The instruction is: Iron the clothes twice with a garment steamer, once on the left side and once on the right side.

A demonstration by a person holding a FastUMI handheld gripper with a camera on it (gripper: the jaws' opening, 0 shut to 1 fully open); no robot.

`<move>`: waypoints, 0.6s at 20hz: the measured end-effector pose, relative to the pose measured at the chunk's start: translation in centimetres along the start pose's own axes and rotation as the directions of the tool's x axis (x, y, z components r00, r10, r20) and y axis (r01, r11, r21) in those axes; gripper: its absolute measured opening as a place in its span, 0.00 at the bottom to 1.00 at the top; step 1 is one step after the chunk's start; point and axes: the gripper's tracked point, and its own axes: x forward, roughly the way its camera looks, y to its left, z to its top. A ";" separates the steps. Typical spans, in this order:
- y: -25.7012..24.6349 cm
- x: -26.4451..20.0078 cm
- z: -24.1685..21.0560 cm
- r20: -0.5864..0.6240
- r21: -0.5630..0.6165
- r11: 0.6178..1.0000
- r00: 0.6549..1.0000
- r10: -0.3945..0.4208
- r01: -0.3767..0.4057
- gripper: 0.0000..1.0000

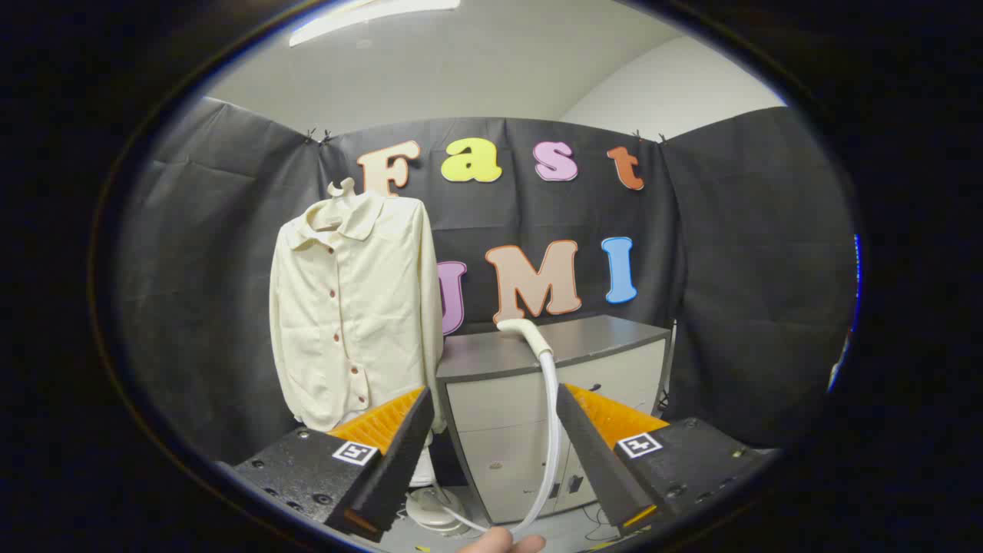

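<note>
A cream button-up shirt (349,307) hangs on a hanger against the black cloth wall, beyond my left finger. The white garment steamer's head (521,329) lies at the front edge of a cabinet top. Its white hose (550,430) drops down between my fingers, close to the right one, toward a round white base (431,508) on the floor. My gripper (493,399) is open, with neither finger pressing on the hose. The steamer head is beyond the fingertips.
A cabinet with a grey top (599,338) and pale doors (507,445) stands right of the shirt, straight ahead. Part of a person's hand (503,542) shows low between the fingers. Cables lie on the floor by the cabinet.
</note>
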 end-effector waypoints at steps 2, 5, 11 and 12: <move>0.1 0.1 0.0 -0.001 0.006 1.000 1.000 0.004 -0.004 0.98; 0.3 0.3 0.0 0.000 0.011 1.000 1.000 0.005 -0.005 0.98; 0.9 0.9 -0.2 -0.012 0.003 1.000 1.000 0.017 -0.017 0.98; 1.0 1.1 -0.3 -0.014 0.003 1.000 1.000 0.019 -0.019 0.98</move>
